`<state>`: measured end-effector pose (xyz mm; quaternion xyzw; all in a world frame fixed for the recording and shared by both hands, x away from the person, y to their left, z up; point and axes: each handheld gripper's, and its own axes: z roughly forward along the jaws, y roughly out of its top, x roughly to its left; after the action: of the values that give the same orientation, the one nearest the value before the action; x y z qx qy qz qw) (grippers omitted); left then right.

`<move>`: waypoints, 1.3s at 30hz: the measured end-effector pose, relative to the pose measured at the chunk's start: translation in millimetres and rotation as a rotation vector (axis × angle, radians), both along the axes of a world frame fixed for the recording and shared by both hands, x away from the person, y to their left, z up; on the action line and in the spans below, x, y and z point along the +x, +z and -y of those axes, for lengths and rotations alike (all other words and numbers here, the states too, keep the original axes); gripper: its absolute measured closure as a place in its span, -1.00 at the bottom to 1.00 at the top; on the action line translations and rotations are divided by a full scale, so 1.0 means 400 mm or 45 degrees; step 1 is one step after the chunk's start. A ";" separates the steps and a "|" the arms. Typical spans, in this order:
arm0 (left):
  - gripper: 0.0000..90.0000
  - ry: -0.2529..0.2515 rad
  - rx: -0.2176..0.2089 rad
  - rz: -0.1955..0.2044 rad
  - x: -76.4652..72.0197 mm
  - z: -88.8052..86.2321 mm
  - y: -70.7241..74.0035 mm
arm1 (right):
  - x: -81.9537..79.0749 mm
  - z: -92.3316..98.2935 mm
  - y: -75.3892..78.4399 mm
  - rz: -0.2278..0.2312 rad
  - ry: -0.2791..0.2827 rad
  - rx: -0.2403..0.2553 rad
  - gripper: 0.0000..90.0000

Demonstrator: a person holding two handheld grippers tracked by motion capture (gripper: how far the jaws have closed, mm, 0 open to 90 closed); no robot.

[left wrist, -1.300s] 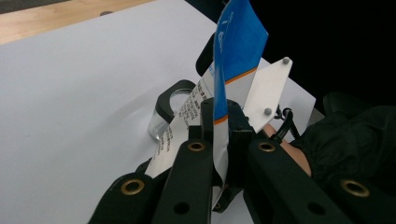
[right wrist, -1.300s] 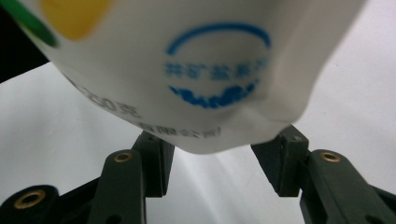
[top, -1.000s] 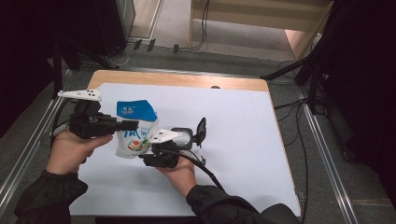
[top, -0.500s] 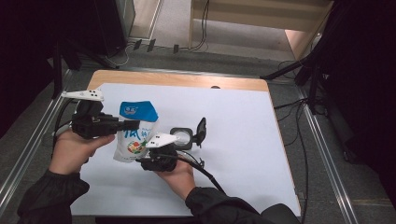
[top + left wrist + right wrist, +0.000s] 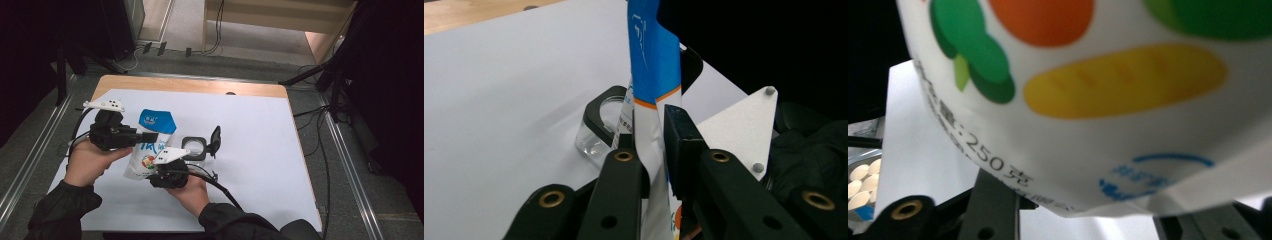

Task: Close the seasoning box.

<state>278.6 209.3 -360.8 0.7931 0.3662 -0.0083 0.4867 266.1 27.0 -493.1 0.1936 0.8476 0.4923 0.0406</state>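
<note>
Left tool (image 5: pixel 651 150): your jaws were clamped on the pouch (image 5: pixel 150 145), pads pinching the flat film just below its blue top band, and had just eased a little while still holding the film.

Right tool (image 5: pixel 167 167): your jaws sat at the pouch's lower end and had just been closing, with the bottom fold of the pouch between them. Whether the pads already pressed on the film was hard to tell from the close, blurred right gripper view.

Pouch: a white printed bag with blue top, held tilted above the surface (image 5: pixel 260 150), between your two hands, well toward the left side.

Handling, by judgement: soft, thin, slick film; light to moderate contents that would shift and sag. Best hold was the flat sealed band at top and the bottom seam, not the bulging middle.

Nearby: a small clear container (image 5: pixel 194 148) with its black flip lid (image 5: pixel 215 141) open, standing on the surface just beside the pouch.
</note>
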 end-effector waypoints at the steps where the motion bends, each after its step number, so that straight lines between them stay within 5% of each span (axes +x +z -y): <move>1: 0.87 0.000 0.004 0.003 0.001 0.002 -0.001 | -0.001 0.001 0.000 0.000 0.001 -0.001 0.39; 13: 1.00 -0.030 0.013 -0.025 0.019 0.030 -0.014 | -0.013 0.018 -0.005 0.016 -0.017 0.020 0.11; 23: 0.82 -0.104 0.011 -0.030 0.037 0.054 -0.029 | -0.020 0.040 -0.009 -0.030 -0.011 0.052 0.33; 39: 0.60 -0.191 0.079 -0.005 0.037 0.064 -0.047 | -0.015 0.057 -0.016 -0.033 -0.031 0.050 0.36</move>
<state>293.4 183.7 -379.5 0.8330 0.3068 -0.0349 0.4591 260.1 4.3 -499.4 0.2110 0.8359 0.5058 0.0316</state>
